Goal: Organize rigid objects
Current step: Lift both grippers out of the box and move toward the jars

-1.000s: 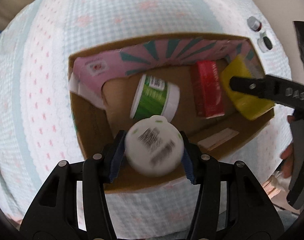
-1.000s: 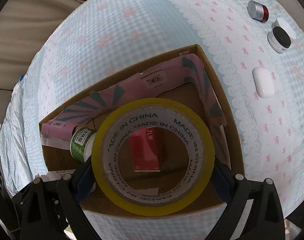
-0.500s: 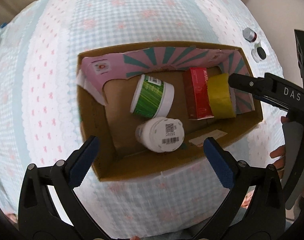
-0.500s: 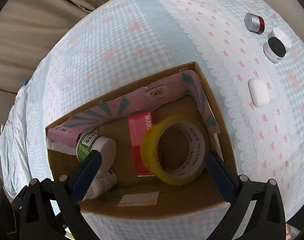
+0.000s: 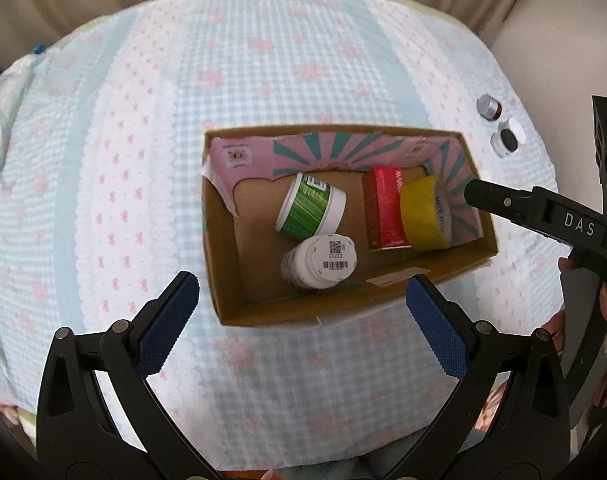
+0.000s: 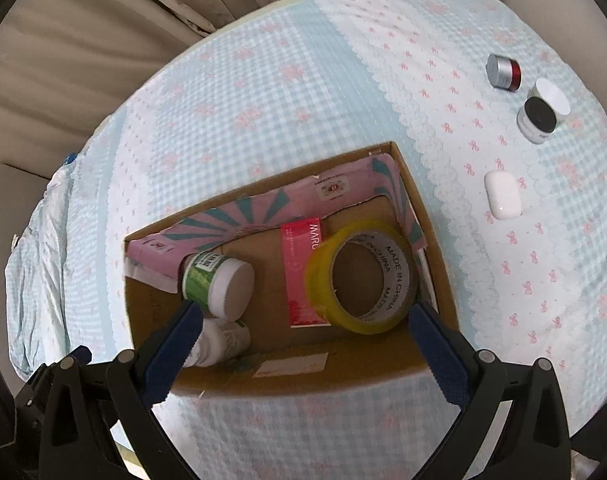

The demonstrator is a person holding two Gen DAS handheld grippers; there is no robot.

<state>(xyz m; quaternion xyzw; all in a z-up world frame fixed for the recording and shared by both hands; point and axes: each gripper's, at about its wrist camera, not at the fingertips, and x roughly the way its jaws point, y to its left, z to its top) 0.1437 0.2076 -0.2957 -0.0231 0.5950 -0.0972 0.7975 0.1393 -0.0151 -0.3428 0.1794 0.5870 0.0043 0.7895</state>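
An open cardboard box [image 5: 223, 264] [image 6: 431, 248] lies on the checked cloth. Inside it lie a green-labelled jar [image 5: 311, 212] [image 6: 219, 284], a white bottle [image 5: 323, 262] [image 6: 223, 340], a red carton [image 5: 383, 212] [image 6: 303, 268] and a yellow tape roll [image 5: 423, 216] [image 6: 363, 276]. My left gripper [image 5: 299, 324] is open and empty, above the box's near edge. My right gripper [image 6: 303, 344] is open and empty over the box's near side; one of its fingers [image 5: 503, 202] shows in the left wrist view at the box's right end.
On the cloth right of the box stand a silver and red cylinder [image 6: 503, 71] [image 5: 489, 107], a white jar with a black lid [image 6: 537, 118] [image 5: 507, 142], a white round lid [image 6: 551, 96] and a white case [image 6: 502, 194]. Curtains hang behind the table.
My left gripper opened and dropped the white bottle into the box; my right gripper opened and dropped the tape roll into it. Both grippers have since drawn back and up.
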